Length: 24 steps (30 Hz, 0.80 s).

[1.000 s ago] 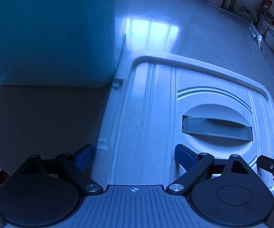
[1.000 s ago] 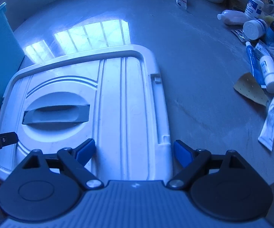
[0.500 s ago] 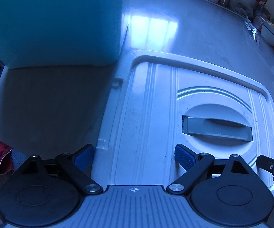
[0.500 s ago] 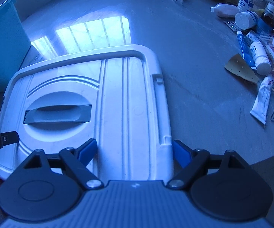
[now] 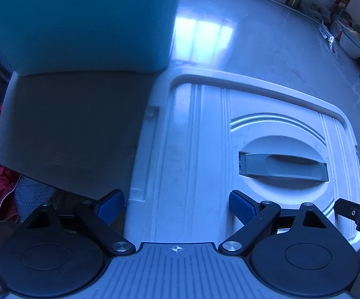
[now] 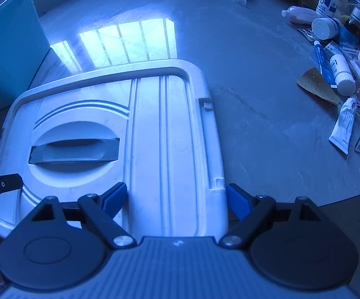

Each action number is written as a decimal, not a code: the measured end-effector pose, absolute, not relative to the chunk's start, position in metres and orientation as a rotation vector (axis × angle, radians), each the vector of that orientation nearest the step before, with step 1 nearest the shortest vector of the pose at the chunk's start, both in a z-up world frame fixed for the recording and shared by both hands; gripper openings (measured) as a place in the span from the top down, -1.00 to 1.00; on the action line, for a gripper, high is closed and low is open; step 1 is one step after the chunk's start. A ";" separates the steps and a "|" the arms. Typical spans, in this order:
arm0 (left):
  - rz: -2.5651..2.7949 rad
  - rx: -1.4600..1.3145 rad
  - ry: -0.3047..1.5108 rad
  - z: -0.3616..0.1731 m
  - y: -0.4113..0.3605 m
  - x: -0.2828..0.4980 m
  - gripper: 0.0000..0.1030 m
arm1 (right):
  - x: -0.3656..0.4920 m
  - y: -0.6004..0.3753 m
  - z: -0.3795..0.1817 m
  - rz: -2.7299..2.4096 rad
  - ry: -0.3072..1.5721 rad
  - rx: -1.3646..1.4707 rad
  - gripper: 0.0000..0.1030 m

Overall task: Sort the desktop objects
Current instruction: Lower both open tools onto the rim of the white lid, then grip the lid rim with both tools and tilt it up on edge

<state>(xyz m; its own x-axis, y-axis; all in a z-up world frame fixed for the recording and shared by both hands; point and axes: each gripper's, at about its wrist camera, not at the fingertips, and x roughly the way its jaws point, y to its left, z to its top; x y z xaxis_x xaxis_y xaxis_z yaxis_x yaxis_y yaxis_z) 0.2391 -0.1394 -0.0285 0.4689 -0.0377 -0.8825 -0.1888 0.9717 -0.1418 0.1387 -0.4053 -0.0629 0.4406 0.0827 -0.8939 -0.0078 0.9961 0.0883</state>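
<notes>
Both tools wide open over the white lid, nothing gripped

Your left tool has its jaws spread wide and empty; the left pad hangs off the lid's left edge, the right pad sits over the lid near the grey handle. Your right tool is just as open and empty, straddling the lid's right edge near its near corner. The lid lies flat on the grey surface, its near end poking past the surface's near edge. A teal bin stands far left, close to the lid. The stuff to sort, tubes, bottles and jars, is piled far right, well apart from both tools.
</notes>
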 end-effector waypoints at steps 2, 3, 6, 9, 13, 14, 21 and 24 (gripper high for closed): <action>0.088 -0.245 1.077 -0.027 -0.136 0.242 -0.80 | 0.138 -0.407 -0.063 0.053 1.116 0.081 -0.69; 0.085 -0.252 1.075 -0.026 -0.134 0.244 -0.80 | 0.138 -0.407 -0.062 0.053 1.117 0.080 -0.69; 0.044 -0.345 1.077 -0.026 -0.112 0.234 -0.80 | 0.139 -0.405 -0.062 0.048 1.116 0.073 -0.69; 0.026 -0.428 1.090 -0.036 -0.091 0.229 -0.80 | 0.138 -0.402 -0.062 0.043 1.106 0.054 -0.69; -0.025 -0.606 1.094 -0.064 -0.080 0.228 -0.80 | 0.138 -0.397 -0.062 0.040 1.102 0.036 -0.69; -0.032 -0.651 1.093 -0.074 -0.081 0.230 -0.80 | 0.138 -0.397 -0.062 0.039 1.101 0.033 -0.69; -0.070 -0.716 1.068 -0.100 -0.093 0.238 -0.72 | 0.138 -0.395 -0.062 0.041 1.105 0.015 -0.69; -0.087 -0.742 1.057 -0.111 -0.099 0.241 -0.57 | 0.138 -0.396 -0.062 0.041 1.105 0.012 -0.69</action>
<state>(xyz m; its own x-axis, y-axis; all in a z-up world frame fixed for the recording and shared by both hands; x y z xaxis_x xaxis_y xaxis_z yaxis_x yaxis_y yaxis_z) 0.2409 -0.0986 -0.1114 0.5117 -0.4046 -0.7580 -0.2759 0.7581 -0.5909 0.1376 -0.3956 -0.0619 0.4482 0.0392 -0.8931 -0.0275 0.9992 0.0301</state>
